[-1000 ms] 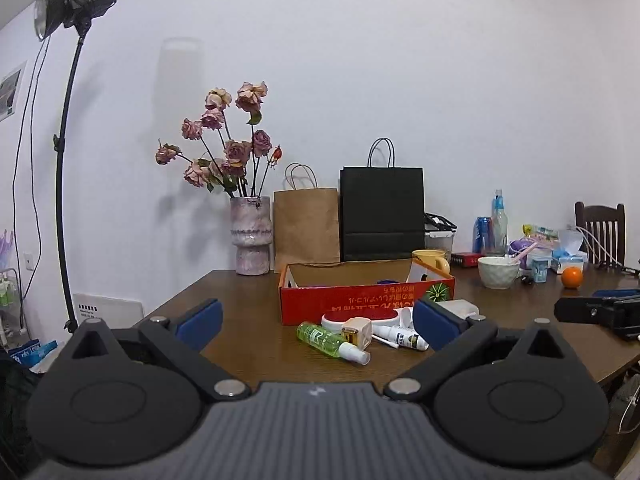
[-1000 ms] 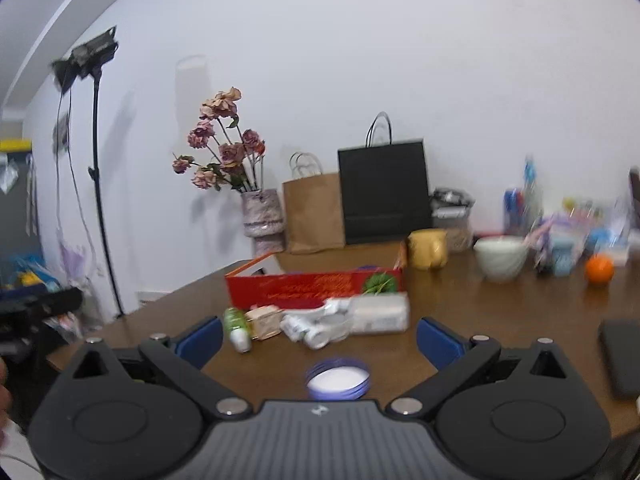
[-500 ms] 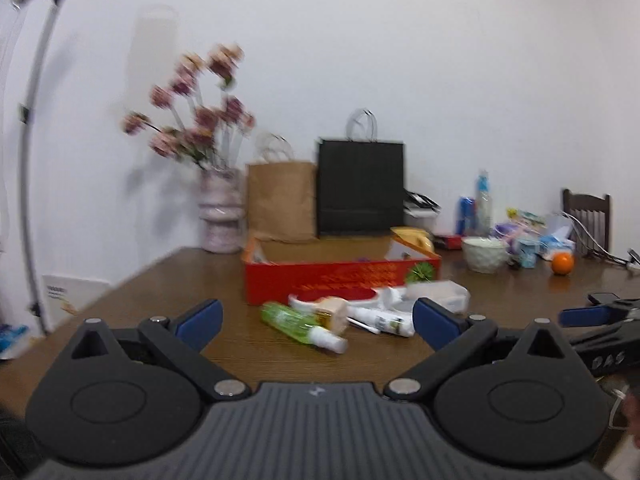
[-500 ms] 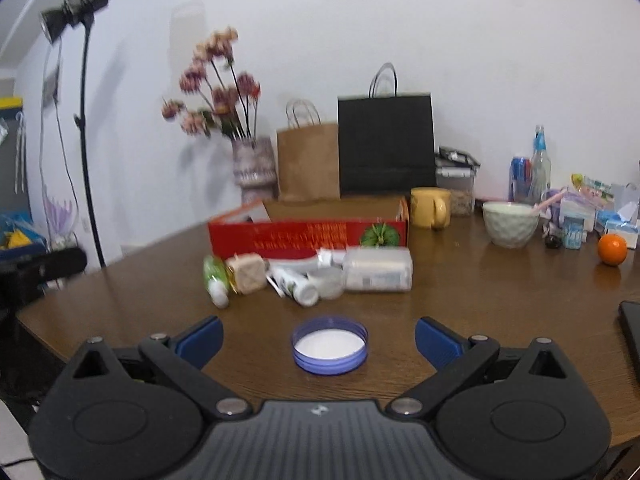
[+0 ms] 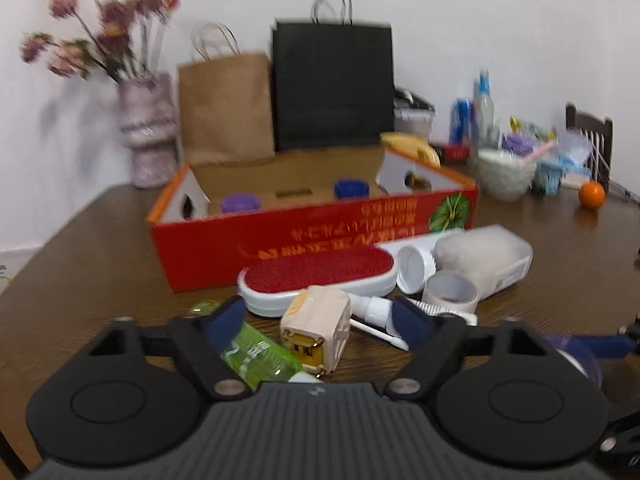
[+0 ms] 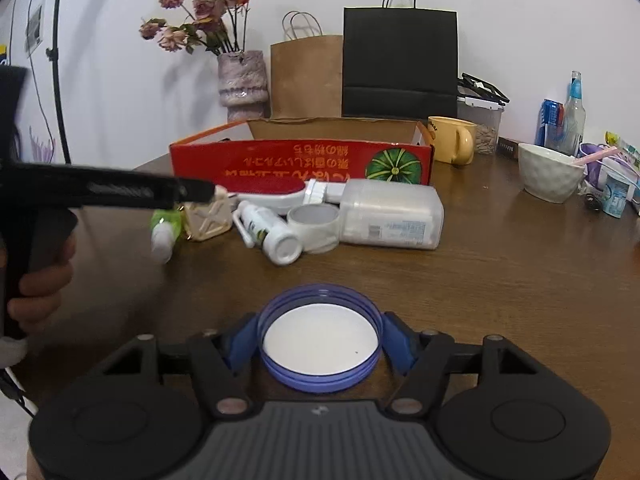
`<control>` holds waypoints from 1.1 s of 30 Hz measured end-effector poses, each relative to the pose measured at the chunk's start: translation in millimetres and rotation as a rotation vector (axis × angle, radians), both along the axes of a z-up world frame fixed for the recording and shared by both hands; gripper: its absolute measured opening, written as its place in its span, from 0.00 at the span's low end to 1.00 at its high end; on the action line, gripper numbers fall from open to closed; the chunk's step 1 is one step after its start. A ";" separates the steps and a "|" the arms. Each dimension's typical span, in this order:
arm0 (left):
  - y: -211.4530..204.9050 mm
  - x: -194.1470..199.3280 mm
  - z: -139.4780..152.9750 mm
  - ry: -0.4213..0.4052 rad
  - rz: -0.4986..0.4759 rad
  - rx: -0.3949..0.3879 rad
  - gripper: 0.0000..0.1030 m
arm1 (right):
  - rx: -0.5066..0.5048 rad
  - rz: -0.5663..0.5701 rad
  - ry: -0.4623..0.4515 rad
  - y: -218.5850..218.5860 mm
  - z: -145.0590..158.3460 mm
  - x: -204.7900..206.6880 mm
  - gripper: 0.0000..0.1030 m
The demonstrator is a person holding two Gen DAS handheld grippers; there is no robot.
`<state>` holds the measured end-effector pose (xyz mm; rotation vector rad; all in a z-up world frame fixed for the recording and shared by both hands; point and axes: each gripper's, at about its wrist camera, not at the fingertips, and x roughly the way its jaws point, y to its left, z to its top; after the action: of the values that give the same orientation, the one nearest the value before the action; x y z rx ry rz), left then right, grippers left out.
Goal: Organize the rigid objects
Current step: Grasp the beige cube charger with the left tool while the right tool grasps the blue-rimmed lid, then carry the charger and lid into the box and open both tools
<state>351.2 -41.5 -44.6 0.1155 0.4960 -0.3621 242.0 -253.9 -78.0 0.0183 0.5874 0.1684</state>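
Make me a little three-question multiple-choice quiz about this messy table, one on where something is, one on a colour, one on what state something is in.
1. Where does the yellow mug stand?
A. inside the red box
B. beside the red box, on the table
C. on the chair

2. What colour is the rim of the round lid between the right tool fingers?
A. blue
B. green
C. orange

3. How is the green bottle placed?
A. upright
B. hanging
C. lying on its side

Answers:
1 B, the mug sits just off the box's right end.
2 A, a blue ring surrounds a white centre.
3 C, the bottle lies flat on the wood.
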 end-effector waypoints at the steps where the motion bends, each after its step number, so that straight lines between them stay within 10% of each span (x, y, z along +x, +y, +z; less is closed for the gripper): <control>1: -0.9 7.8 -3.2 0.042 -0.019 -0.002 0.62 | 0.007 -0.001 0.005 -2.4 0.3 5.2 0.64; 7: -5.3 28.5 -17.2 0.140 -0.030 0.017 0.31 | 0.067 -0.001 0.035 -11.3 3.8 29.1 0.64; 16: -1.2 1.7 -1.8 0.060 0.017 0.017 0.31 | 0.061 -0.001 -0.033 -9.3 17.6 20.1 0.64; 26: 23.2 -151.1 51.2 -0.186 0.217 -0.049 0.31 | 0.050 0.020 -0.298 -3.5 66.8 -83.3 0.64; 33: 39.4 -270.3 21.3 -0.251 0.448 -0.065 0.31 | 0.128 -0.012 -0.466 0.3 51.6 -188.9 0.64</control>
<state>80.9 -2.1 -23.2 -0.0151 0.2504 0.0759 53.1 -253.5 -26.4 0.1037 0.1107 0.1914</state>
